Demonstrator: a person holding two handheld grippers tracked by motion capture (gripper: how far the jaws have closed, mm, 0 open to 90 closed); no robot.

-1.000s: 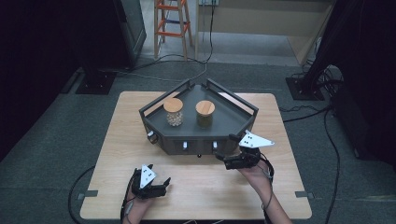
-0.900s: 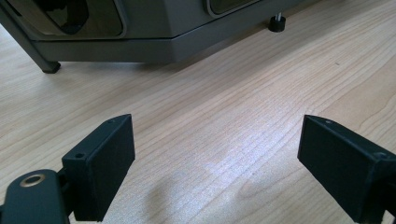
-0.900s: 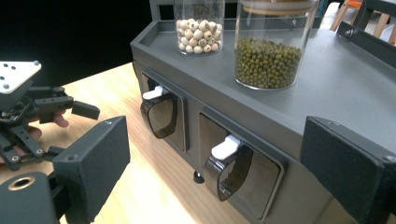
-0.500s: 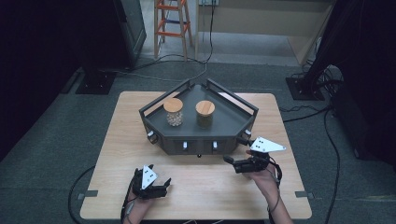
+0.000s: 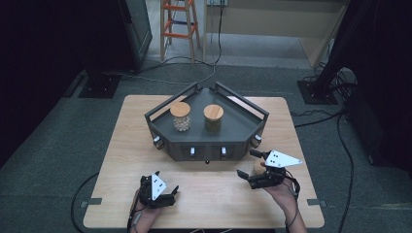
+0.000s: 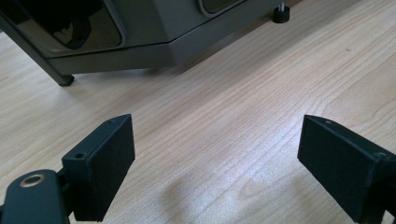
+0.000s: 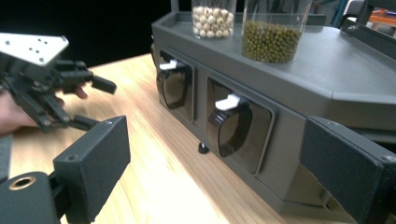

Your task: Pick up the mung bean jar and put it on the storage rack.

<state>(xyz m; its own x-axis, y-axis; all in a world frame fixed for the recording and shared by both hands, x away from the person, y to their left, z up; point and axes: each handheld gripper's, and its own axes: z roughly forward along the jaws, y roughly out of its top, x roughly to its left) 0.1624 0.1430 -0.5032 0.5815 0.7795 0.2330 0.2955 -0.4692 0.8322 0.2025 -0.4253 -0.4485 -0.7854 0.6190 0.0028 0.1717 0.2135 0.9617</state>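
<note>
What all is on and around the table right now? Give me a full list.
Dispenser stand: 1, dark grey, table centre.
Jar of pale beans: 1, clear with wooden lid, stand top, left.
Jar of green beans: 1, clear with wooden lid, stand top, right.
White levers: 2, stand front.
Table: 1, light wood.
Stepladder: 1, orange, behind.
Left tongs: 1, black, open, near edge.
Right tongs: 1, black, open, right of stand front.
</note>
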